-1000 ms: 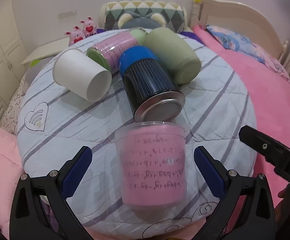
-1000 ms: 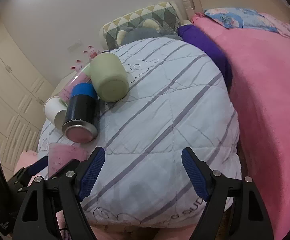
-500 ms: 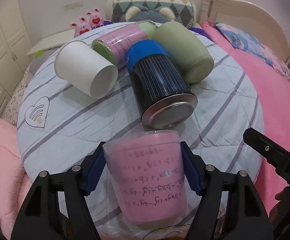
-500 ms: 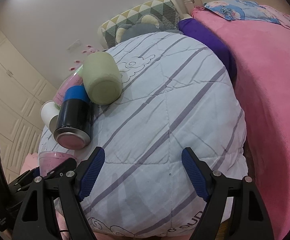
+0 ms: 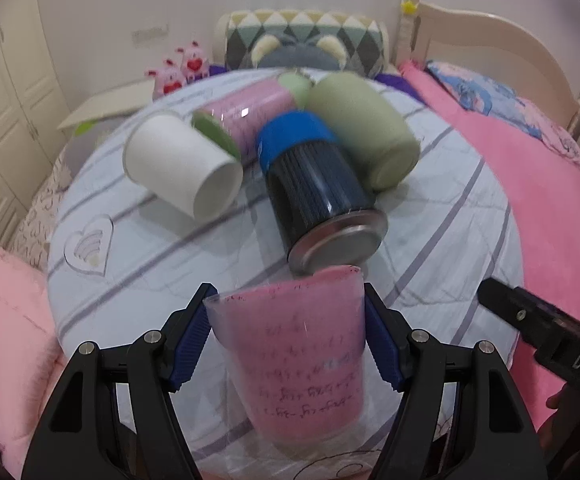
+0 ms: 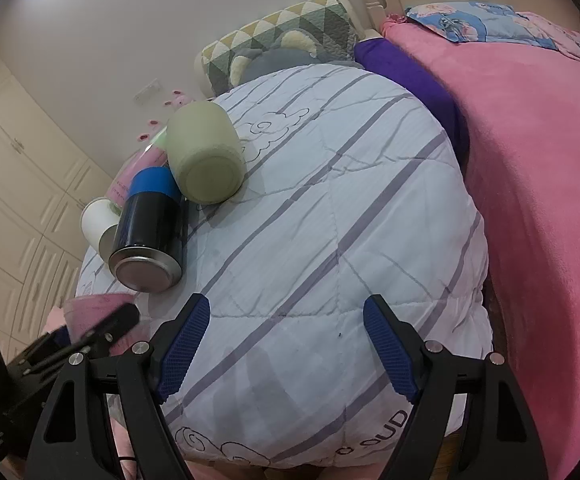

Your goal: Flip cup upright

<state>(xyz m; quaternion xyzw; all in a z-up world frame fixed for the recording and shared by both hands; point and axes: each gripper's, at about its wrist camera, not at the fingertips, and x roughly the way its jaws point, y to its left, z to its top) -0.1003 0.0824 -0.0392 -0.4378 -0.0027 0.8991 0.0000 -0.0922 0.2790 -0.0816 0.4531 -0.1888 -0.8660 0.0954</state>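
Note:
A pink translucent plastic cup (image 5: 297,352) with printed writing sits between my left gripper's (image 5: 288,336) blue pads, which press on its sides; its wide rim points away from me and it tilts slightly. It shows partly in the right wrist view (image 6: 90,312), behind the left gripper's finger. My right gripper (image 6: 286,344) is open and empty over the striped quilt (image 6: 329,240), right of the cup.
On the quilt lie a white paper cup (image 5: 182,164), a pink bottle with green ends (image 5: 246,120), a dark ribbed flask with blue cap (image 5: 317,192) and a pale green mug (image 5: 365,136). Pink blanket (image 6: 549,200) lies right; pillows and headboard are behind.
My left gripper closed from wide open onto the pink cup and has lifted and tilted it a little. The right gripper drifted slightly forward, still open.

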